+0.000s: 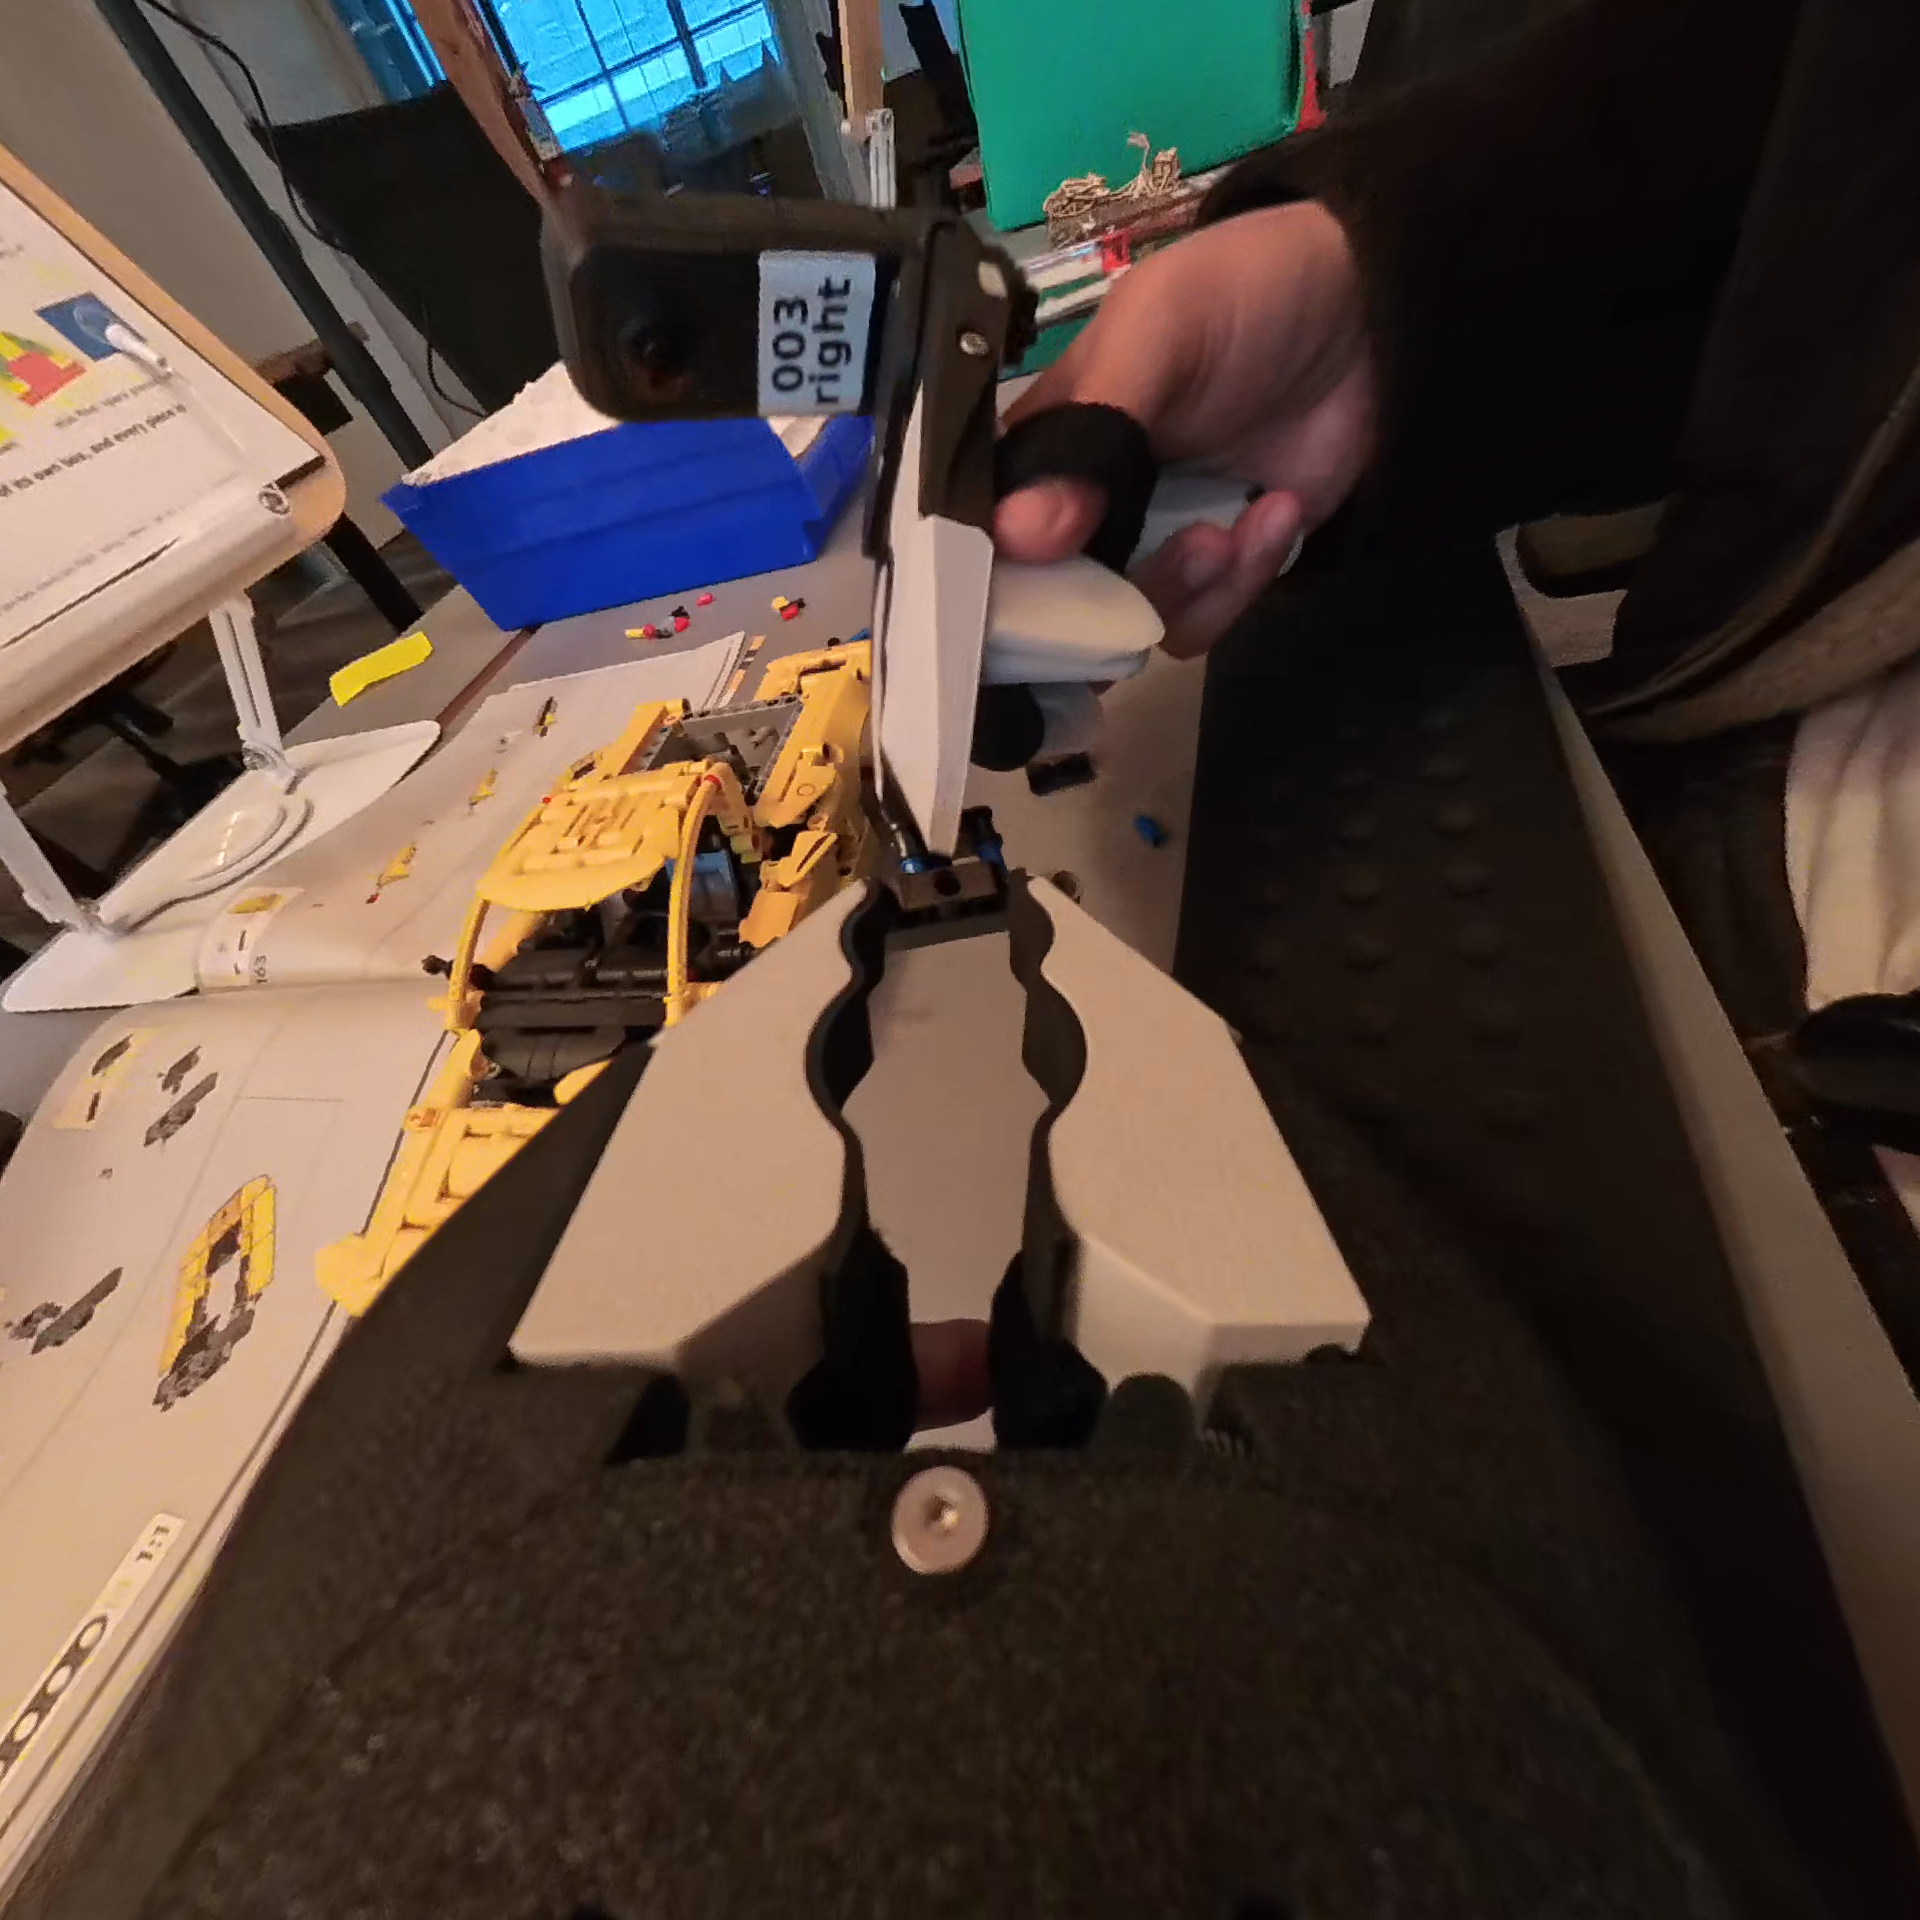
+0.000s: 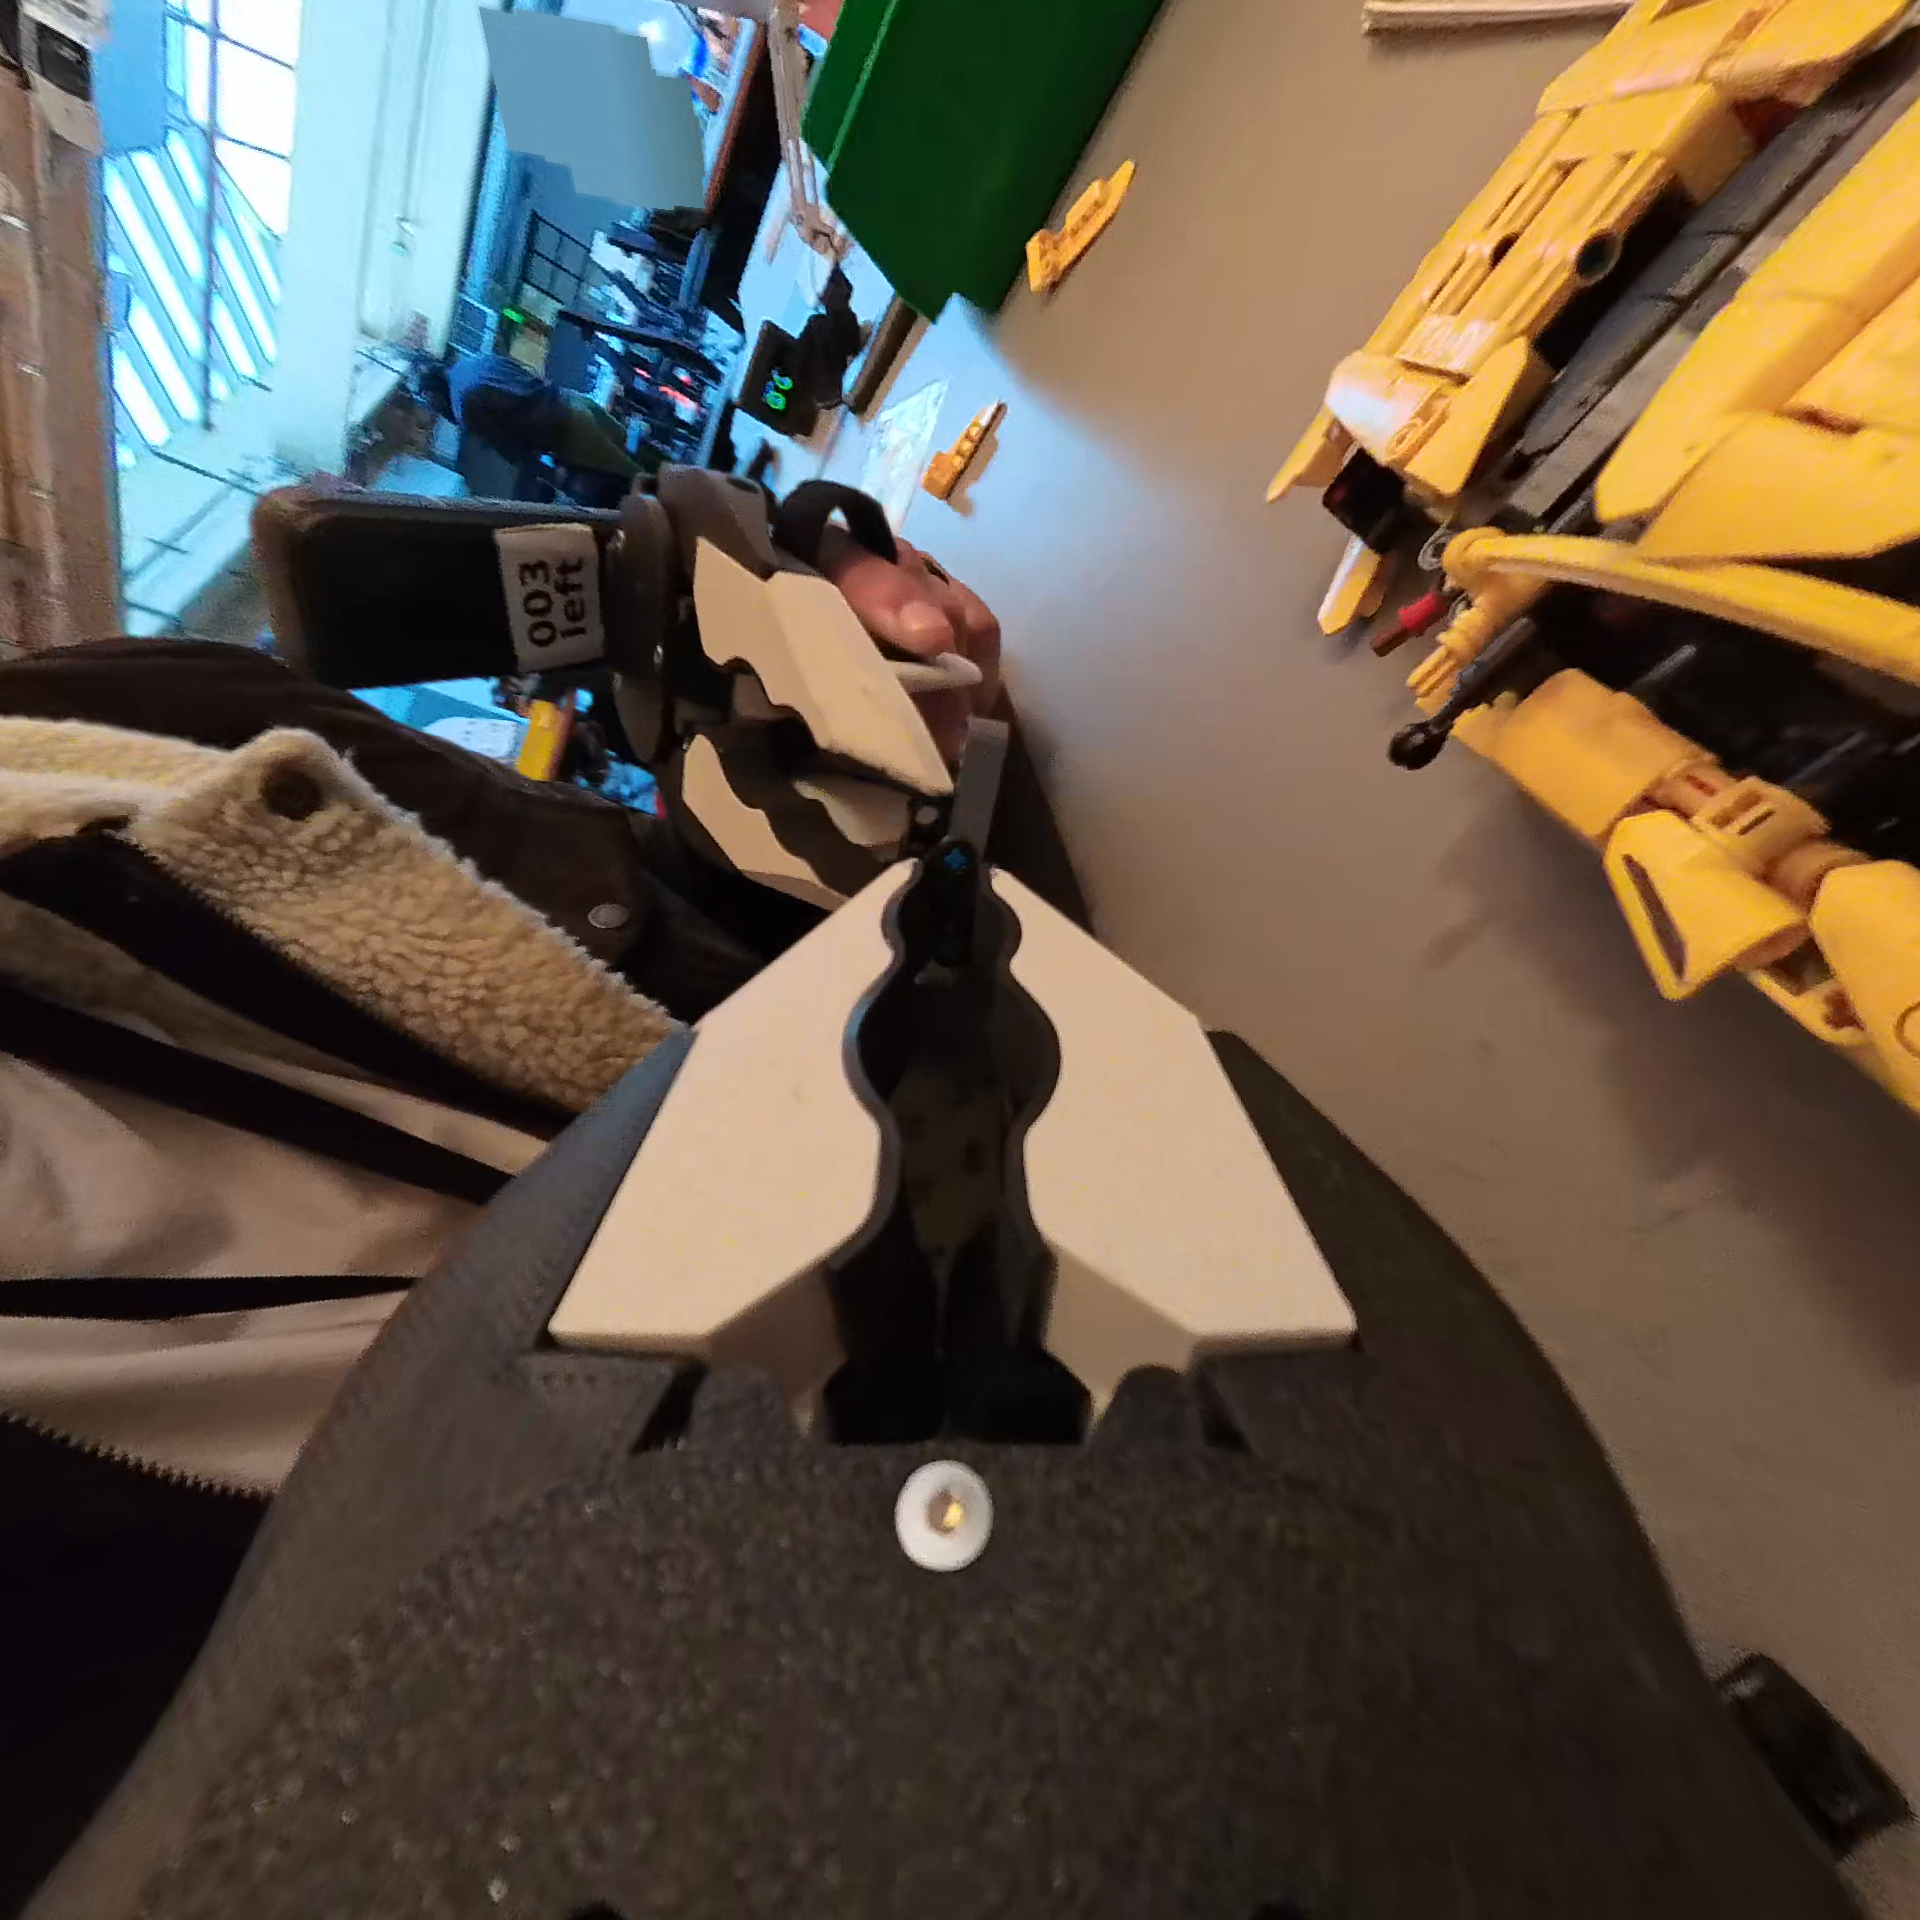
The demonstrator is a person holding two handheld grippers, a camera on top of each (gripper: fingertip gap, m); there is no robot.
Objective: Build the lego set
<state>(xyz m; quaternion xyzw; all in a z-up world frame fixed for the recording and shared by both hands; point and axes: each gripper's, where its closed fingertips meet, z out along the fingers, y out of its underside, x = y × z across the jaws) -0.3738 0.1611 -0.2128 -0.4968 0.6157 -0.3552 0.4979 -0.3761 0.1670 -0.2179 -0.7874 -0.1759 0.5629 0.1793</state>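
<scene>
My left gripper (image 1: 940,899) is clamped on a small black beam (image 1: 948,883) carrying blue pins, above the table beside the yellow car model (image 1: 623,883). My right gripper (image 2: 951,899) appears clenched on a blue pin (image 2: 953,860); the view is poor. Sub-assembly in hand: next, align and press home.

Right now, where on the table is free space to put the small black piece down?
Bare grey table lies between the yellow car and the green box, with only two small yellow parts. Crowded: around the car, where instruction sheets lie, and before the blue bin, with loose pieces.
</scene>
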